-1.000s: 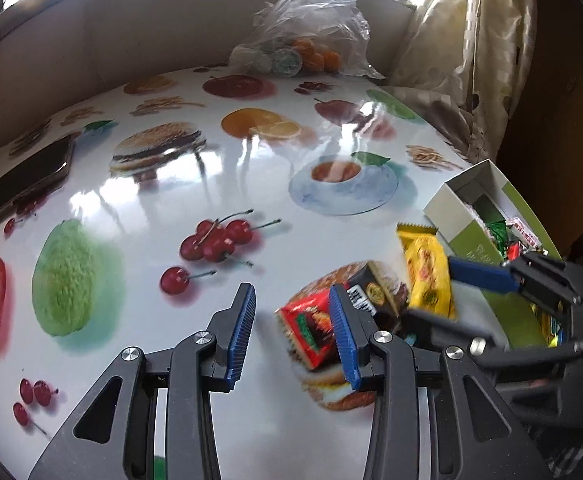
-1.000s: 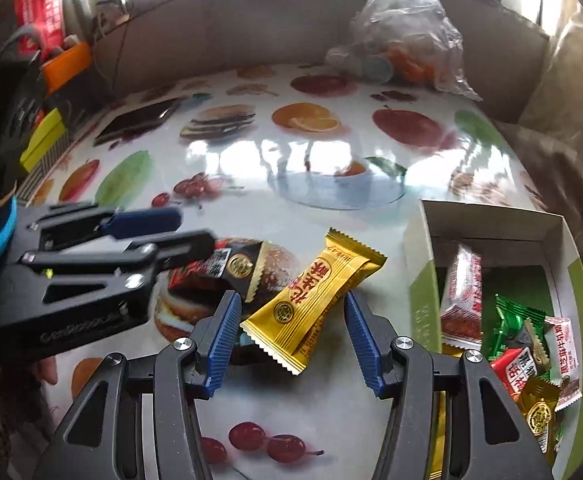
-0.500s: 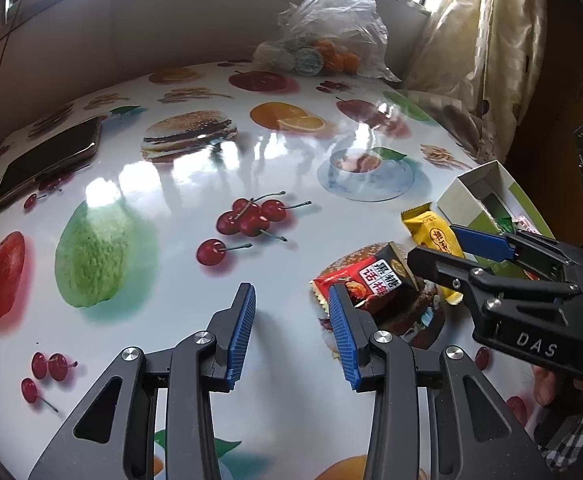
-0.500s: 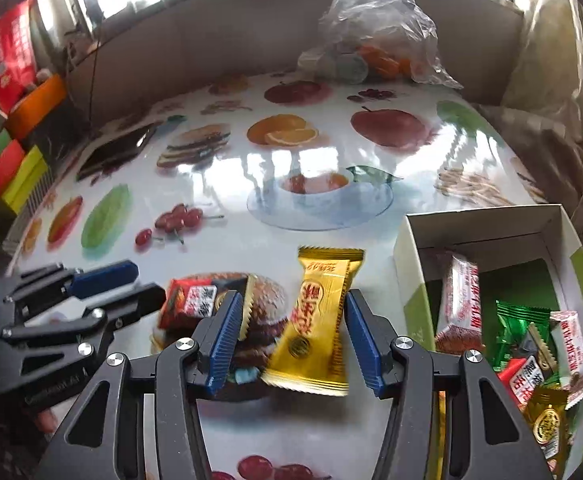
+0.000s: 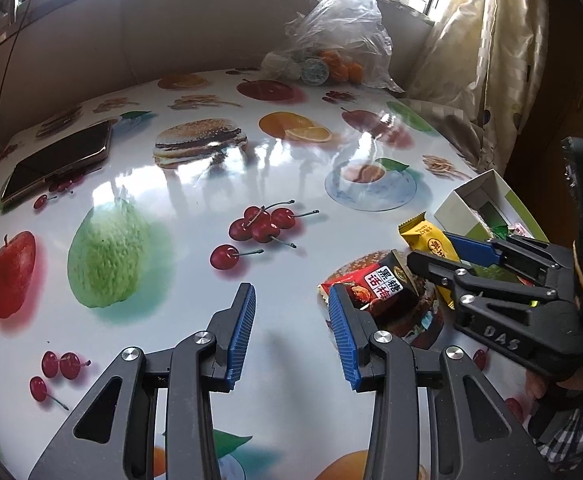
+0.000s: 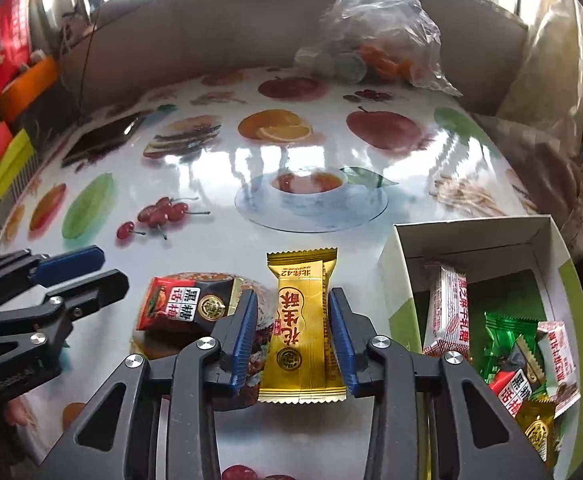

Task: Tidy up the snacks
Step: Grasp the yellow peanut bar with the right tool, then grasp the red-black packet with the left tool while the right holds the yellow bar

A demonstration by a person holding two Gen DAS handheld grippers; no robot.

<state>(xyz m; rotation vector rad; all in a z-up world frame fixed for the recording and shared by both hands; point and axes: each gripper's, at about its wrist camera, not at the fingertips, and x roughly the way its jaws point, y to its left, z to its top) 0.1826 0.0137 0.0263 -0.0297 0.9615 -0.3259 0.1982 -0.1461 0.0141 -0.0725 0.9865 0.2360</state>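
Note:
A yellow snack packet (image 6: 301,320) lies lengthwise between the fingers of my right gripper (image 6: 293,304), whose jaws are close on both sides; I cannot tell if they touch it. It also shows in the left wrist view (image 5: 427,240). A red-and-black snack packet (image 6: 189,306) lies just left of it, also seen in the left wrist view (image 5: 375,284). My left gripper (image 5: 291,304) is open and empty, its right finger beside that packet. The white-and-green box (image 6: 395,280) at the right holds several snacks.
The table (image 5: 195,240) has a glossy fruit-print cover. A phone (image 5: 57,162) lies at the far left. A plastic bag of goods (image 5: 335,56) sits at the back. A curtain (image 5: 495,60) hangs at the right. Colourful boxes (image 6: 7,148) stand beyond the left edge.
My right gripper turned and moved in, so the yellow packet now lies straight between its fingers, which have narrowed. My left gripper drew back left, away from the red-and-black packet.

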